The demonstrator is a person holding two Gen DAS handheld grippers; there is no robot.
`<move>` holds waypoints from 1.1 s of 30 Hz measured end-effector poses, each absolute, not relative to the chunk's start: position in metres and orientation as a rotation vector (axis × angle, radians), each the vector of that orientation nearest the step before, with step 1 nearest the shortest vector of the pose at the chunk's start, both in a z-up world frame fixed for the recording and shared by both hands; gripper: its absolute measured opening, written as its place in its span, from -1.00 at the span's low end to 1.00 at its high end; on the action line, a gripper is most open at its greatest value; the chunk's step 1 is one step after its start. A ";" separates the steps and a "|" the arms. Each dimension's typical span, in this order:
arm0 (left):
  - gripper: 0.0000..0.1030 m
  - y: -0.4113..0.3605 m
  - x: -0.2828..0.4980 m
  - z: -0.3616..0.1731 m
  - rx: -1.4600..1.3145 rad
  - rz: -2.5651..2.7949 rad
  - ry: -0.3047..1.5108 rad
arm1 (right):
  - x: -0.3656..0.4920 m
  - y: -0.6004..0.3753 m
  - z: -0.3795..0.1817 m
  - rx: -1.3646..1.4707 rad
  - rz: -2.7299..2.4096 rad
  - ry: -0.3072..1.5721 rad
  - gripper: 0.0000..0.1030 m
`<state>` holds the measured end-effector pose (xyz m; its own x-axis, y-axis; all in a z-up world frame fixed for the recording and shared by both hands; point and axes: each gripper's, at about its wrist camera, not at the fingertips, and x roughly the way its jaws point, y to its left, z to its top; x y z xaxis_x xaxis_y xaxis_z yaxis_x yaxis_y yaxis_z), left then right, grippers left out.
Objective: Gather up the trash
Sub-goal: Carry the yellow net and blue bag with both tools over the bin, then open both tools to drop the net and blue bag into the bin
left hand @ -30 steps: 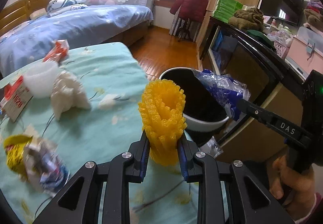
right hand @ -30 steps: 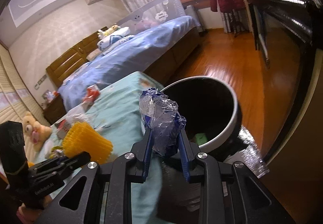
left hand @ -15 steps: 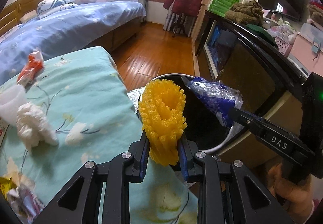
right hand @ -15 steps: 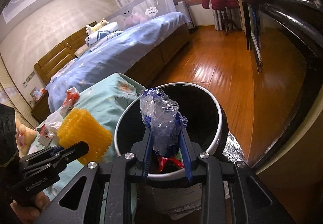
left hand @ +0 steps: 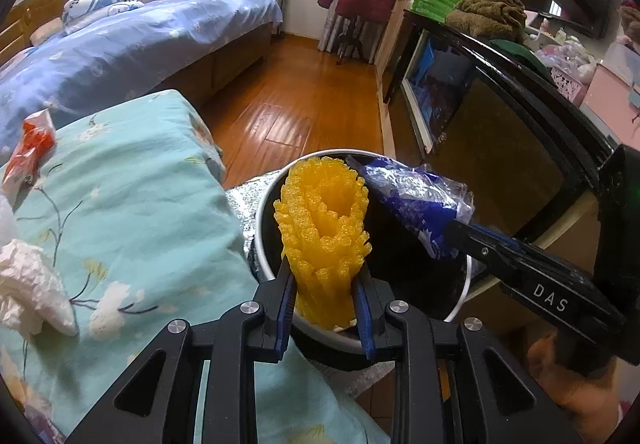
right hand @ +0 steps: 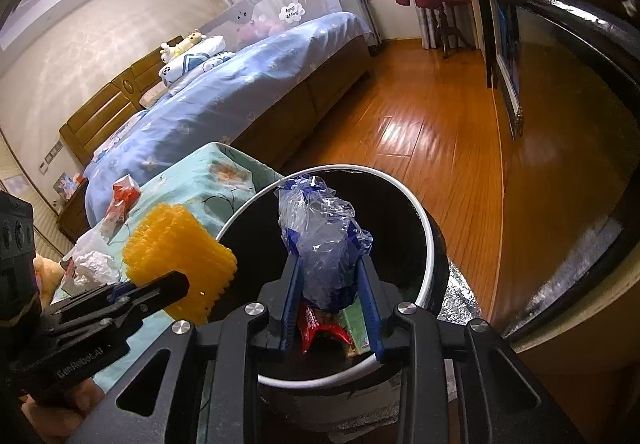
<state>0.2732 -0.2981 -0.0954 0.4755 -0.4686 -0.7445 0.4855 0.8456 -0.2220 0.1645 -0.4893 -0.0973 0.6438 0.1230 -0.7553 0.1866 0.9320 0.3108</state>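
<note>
My left gripper (left hand: 325, 280) is shut on a yellow foam net (left hand: 324, 228) and holds it over the near rim of a round black trash bin (left hand: 262, 228). My right gripper (right hand: 329, 280) is shut on a crumpled blue and clear plastic wrapper (right hand: 322, 240) and holds it above the bin's white rim (right hand: 428, 248). The foam net also shows at the left of the right wrist view (right hand: 180, 260), and the wrapper at the right of the left wrist view (left hand: 420, 204). Red and green packets (right hand: 320, 328) lie inside the bin.
A table with a teal floral cloth (left hand: 120, 204) carries crumpled white tissue (left hand: 32, 284) and a red packet (left hand: 34, 148). A blue bed (left hand: 120, 44) lies behind it. A dark cabinet (left hand: 500, 116) stands right of the bin. The floor (right hand: 420, 124) is wood.
Both grippers have moved from beside the table to over the bin's opening, still holding their loads. The bin's contents have come into the right wrist view.
</note>
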 end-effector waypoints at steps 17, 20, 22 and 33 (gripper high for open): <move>0.17 -0.271 0.256 -0.097 -0.027 -0.552 0.905 | 0.152 -0.483 -0.088 0.431 -0.027 0.851 0.48; 0.17 -0.255 0.238 -0.093 -0.038 -0.542 0.884 | 0.144 -0.473 -0.084 0.440 0.000 0.846 0.52; 0.17 -0.244 0.224 -0.089 -0.041 -0.533 0.865 | 0.140 -0.464 -0.081 0.443 0.016 0.842 0.55; 0.17 -0.174 0.147 -0.084 -0.028 -0.452 0.802 | 0.114 -0.411 -0.074 0.432 0.130 0.829 0.55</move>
